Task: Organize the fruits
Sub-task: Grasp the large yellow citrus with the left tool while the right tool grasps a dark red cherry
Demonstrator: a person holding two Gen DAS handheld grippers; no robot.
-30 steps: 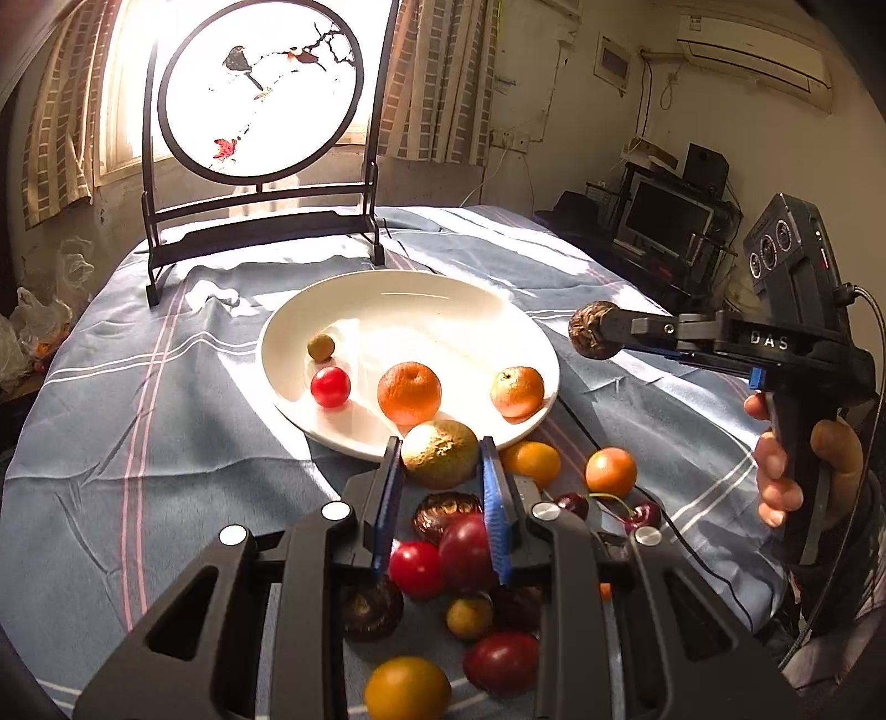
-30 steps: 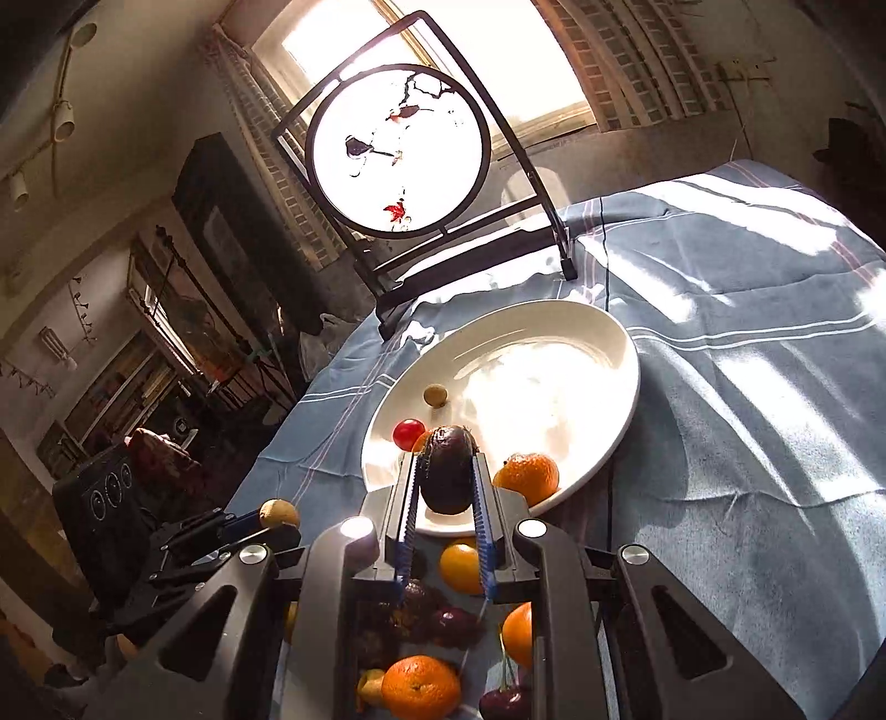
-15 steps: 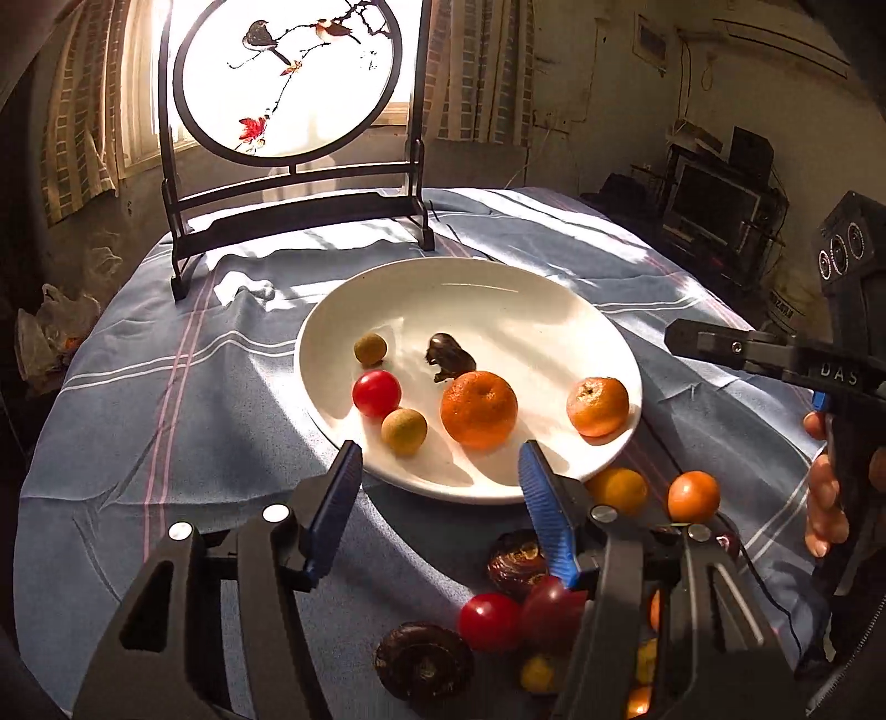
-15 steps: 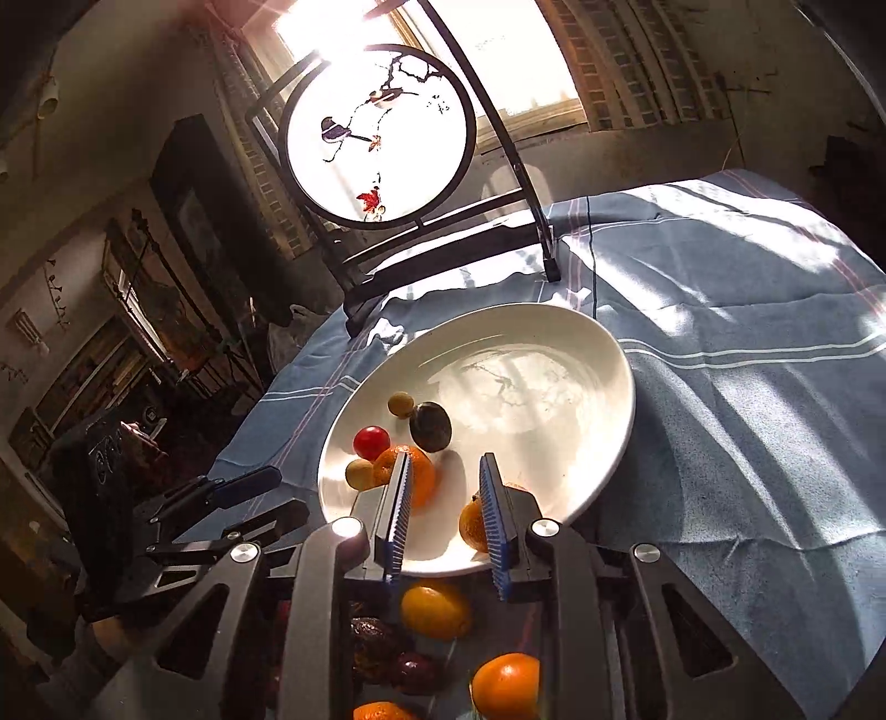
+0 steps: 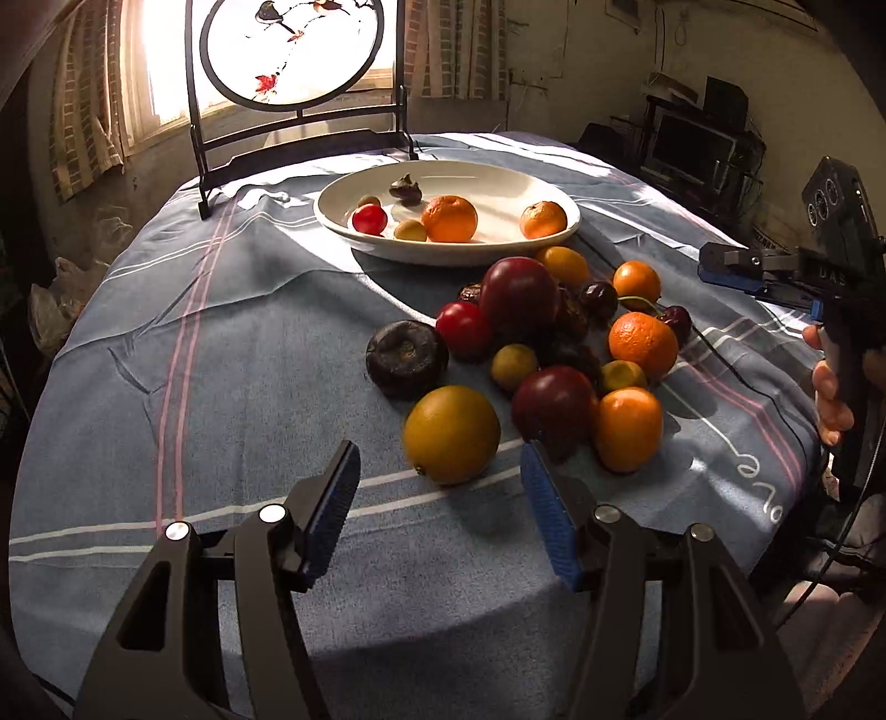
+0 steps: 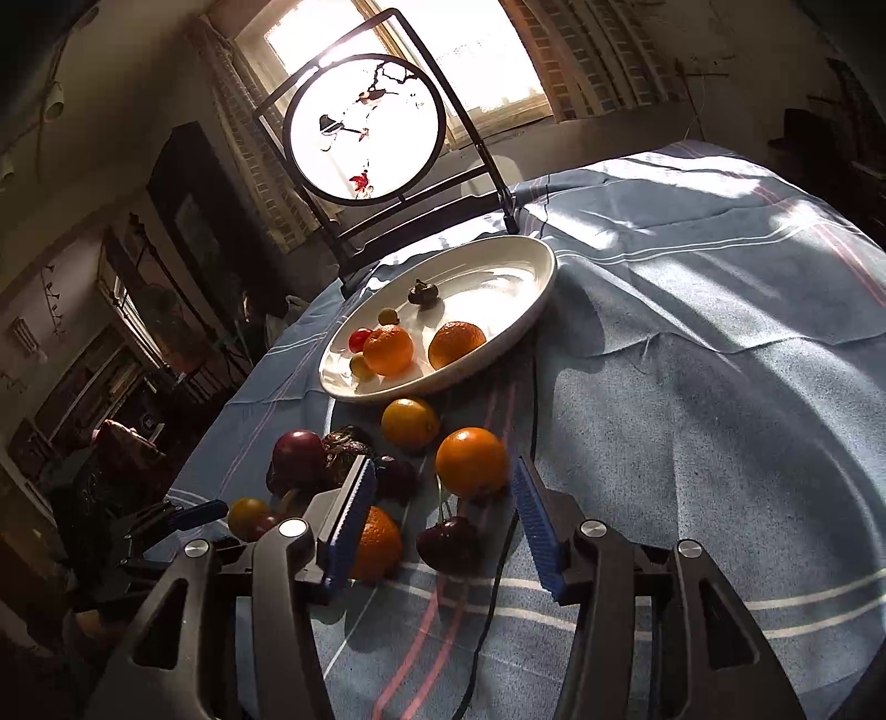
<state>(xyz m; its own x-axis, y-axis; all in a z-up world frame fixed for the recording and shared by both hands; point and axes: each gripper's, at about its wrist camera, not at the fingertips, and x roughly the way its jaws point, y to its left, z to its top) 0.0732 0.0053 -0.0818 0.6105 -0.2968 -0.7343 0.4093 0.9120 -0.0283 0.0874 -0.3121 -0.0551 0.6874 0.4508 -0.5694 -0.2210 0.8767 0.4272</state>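
A white plate (image 5: 487, 252) (image 6: 545, 277) holds two oranges (image 5: 449, 218), a red tomato (image 5: 369, 218), two small yellow fruits and a dark fruit (image 5: 406, 190) (image 6: 423, 293). A pile of loose fruits lies on the cloth in front of it, with a yellow-orange fruit (image 5: 451, 433) nearest. My left gripper (image 5: 440, 504) is open and empty, just short of that fruit. My right gripper (image 6: 443, 512) is open and empty above a cherry (image 6: 448, 543) and an orange (image 6: 472, 461). It also shows in the left wrist view (image 5: 736, 271).
A blue striped cloth (image 5: 249, 360) covers the round table. A black stand with a round painted screen (image 5: 293, 50) (image 6: 365, 130) stands behind the plate. A thin cable (image 6: 531, 399) runs over the cloth. Furniture and electronics stand beyond the table's right side.
Both grippers let their fruits go onto the plate, then opened wide and pulled back from the plate to the near side of the fruit pile.
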